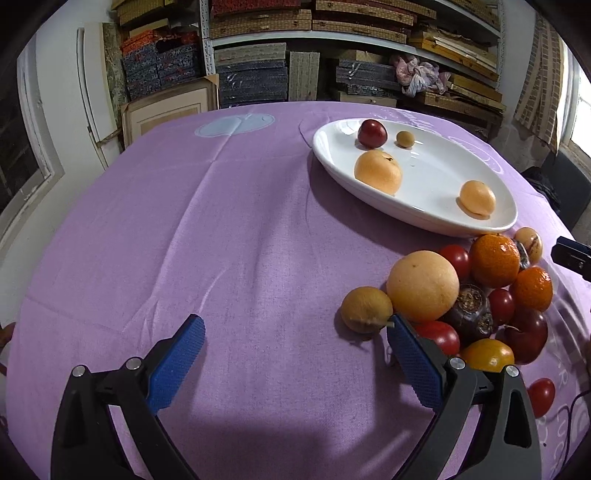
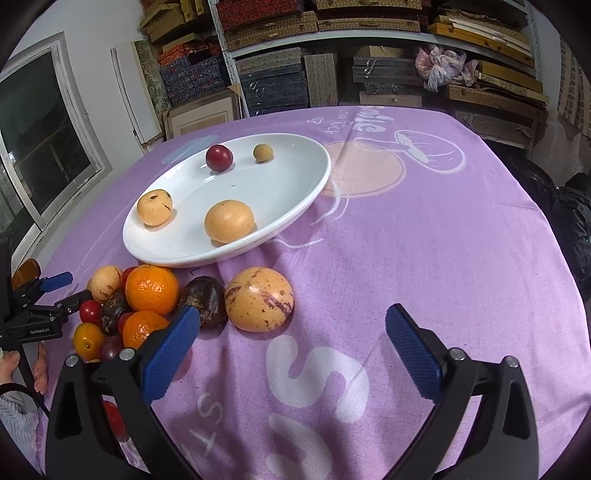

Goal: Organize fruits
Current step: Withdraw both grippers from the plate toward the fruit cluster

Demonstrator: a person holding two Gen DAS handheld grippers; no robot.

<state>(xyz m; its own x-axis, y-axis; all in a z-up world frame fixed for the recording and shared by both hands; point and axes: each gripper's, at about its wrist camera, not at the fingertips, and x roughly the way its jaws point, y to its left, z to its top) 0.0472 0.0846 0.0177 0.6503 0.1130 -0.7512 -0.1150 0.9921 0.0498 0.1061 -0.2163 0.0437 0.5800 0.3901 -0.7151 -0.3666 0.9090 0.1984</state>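
Observation:
A white oval plate (image 1: 436, 177) (image 2: 295, 177) on the purple cloth holds a dark red plum (image 1: 372, 133) (image 2: 219, 157), a small tan fruit (image 1: 405, 139) (image 2: 263, 152) and two pale orange fruits (image 1: 378, 171) (image 1: 477, 198). In front of the plate lies a pile of fruit: a large pale orange ball (image 1: 423, 285), a tan fruit (image 1: 365, 309), a mandarin (image 1: 499, 260) (image 2: 152, 289), tomatoes and dark fruits. A speckled yellow fruit (image 2: 259, 298) lies apart. My left gripper (image 1: 295, 325) is open, left of the pile. My right gripper (image 2: 293, 312) is open just short of the speckled fruit.
Shelves stacked with woven boxes (image 1: 258, 22) stand behind the table. A window (image 2: 40, 147) is on the left wall. A hand (image 2: 22, 369) holds the left gripper at the left edge of the right wrist view. Bare cloth (image 1: 184, 240) stretches left of the fruit.

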